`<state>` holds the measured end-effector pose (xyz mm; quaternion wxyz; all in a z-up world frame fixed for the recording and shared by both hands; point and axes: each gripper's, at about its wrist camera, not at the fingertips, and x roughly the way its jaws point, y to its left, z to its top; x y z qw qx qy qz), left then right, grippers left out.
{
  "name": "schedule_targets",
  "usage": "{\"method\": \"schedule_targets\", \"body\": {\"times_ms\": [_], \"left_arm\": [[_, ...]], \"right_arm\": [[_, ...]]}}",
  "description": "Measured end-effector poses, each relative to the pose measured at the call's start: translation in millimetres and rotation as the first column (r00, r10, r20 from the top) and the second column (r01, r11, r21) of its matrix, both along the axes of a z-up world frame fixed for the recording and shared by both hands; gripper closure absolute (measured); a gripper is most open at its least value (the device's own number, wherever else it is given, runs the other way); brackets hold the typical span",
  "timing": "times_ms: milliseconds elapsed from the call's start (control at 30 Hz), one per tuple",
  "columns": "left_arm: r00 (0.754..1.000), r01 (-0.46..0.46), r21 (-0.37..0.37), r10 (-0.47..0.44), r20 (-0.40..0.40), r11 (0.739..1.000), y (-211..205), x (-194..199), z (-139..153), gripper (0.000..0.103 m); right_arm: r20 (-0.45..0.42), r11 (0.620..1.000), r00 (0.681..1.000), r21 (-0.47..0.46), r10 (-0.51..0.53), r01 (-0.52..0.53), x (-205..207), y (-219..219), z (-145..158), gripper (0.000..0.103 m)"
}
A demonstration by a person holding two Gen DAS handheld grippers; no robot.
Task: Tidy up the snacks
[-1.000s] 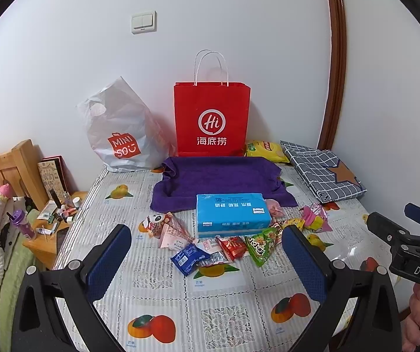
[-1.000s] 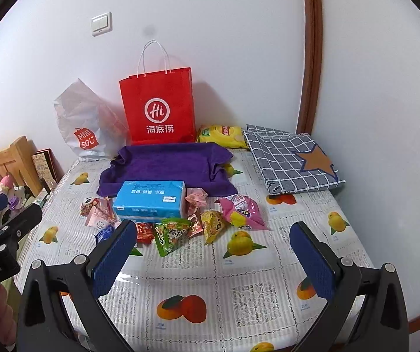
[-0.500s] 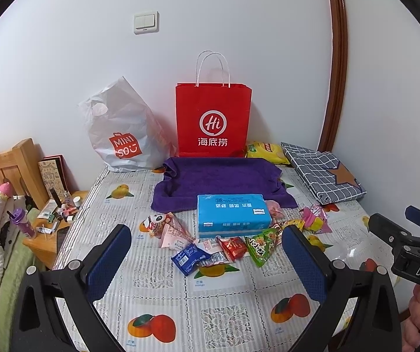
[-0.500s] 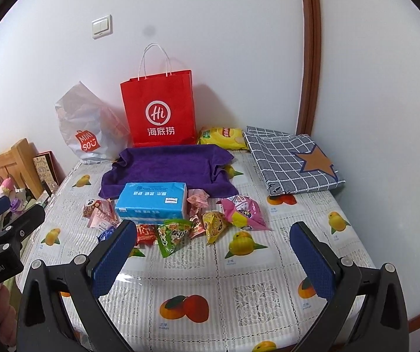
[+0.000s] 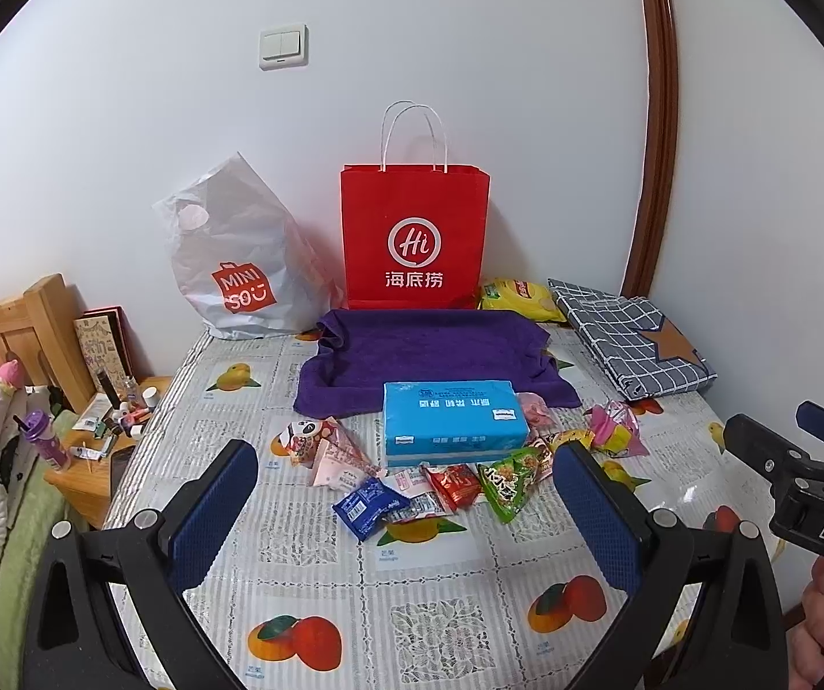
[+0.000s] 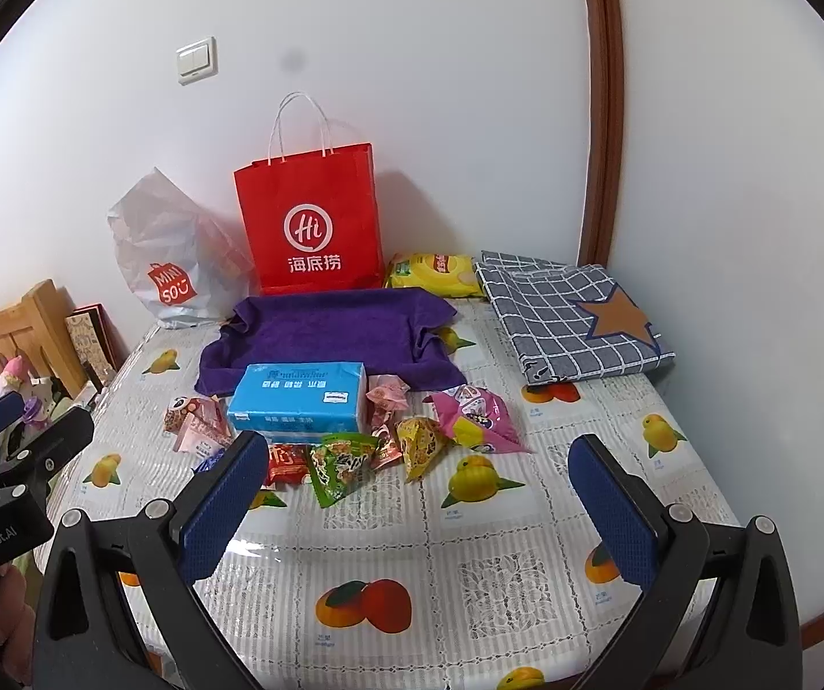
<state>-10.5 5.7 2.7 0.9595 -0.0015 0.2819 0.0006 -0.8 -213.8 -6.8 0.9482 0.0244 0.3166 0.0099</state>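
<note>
Left gripper hangs with jaws wide apart, nothing between them; right gripper likewise spread and empty. Bare fruit-print tablecloth lies nearest. At 12 o'clock, crinkled snack packets in blue, red, green and pink fan around a blue tissue box. Beyond, a purple towel, then a red paper bag against the wall. The table edge curves off at 3 o'clock.

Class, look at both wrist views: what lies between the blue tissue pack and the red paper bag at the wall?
A purple towel fills the stretch between tissue pack and red paper bag; both views show it.
</note>
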Motion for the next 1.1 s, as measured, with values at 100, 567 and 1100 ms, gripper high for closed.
{"method": "schedule_targets", "body": {"times_ms": [100,567,1100], "left_arm": [[1.000,0.000,-0.004,0.000,-0.004,1.000,0.0,1.5,0.4,0.000],[1.000,-0.003,-0.006,0.003,0.000,1.000,-0.4,0.0,0.8,0.000],[1.000,-0.008,-0.014,0.008,0.009,1.000,-0.1,-4.8,1.7,0.000]], "right_arm": [[0.001,1.000,1.000,0.000,0.005,-0.005,-1.0,1.2,0.1,0.001],[0.006,1.000,1.000,0.000,0.012,-0.012,-3.8,6.1,0.1,0.001],[0.014,1.000,1.000,-0.010,0.011,-0.011,-6.7,8.6,2.5,0.001]]}}
